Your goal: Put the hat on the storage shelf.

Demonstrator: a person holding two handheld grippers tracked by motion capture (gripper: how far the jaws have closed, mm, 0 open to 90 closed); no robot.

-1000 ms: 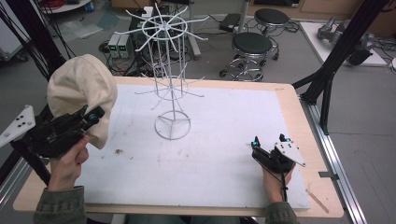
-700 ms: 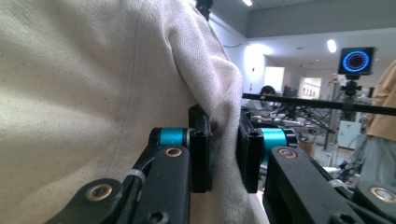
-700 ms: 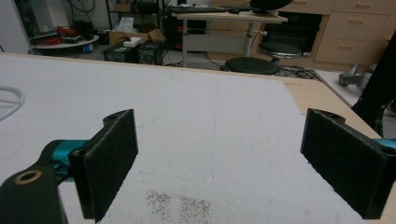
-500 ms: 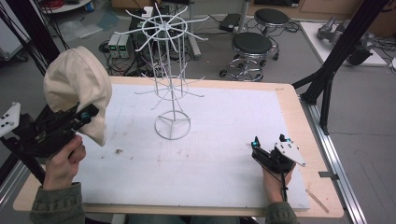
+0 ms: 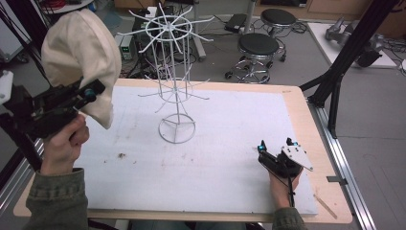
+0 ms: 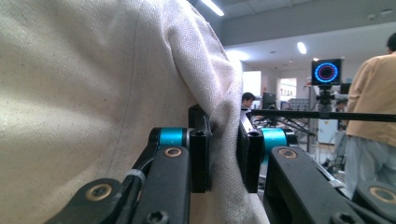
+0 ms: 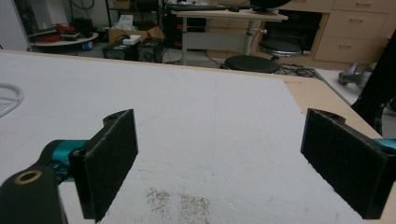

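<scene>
One left hand [image 5: 60,146] raised, cap [image 5: 84,60] aloft

Cream cloth cap [image 5: 81,57]: coarse woven canvas, matt, weave and a stitched seam plain in the left gripper view [image 6: 93,84]. White wire display stand [image 5: 174,76]: thin coated metal rod, smooth, slight sheen. White table cover [image 5: 210,143]: matt, finely grainy, speckled with dark crumbs; light wooden tabletop edge [image 5: 306,124] smooth, matt. Left gripper [image 6: 223,154]: matt black plastic jaws, glossy teal metal sleeves, brass-look rivets. Right gripper [image 7: 219,163]: rough matt black pads.
</scene>
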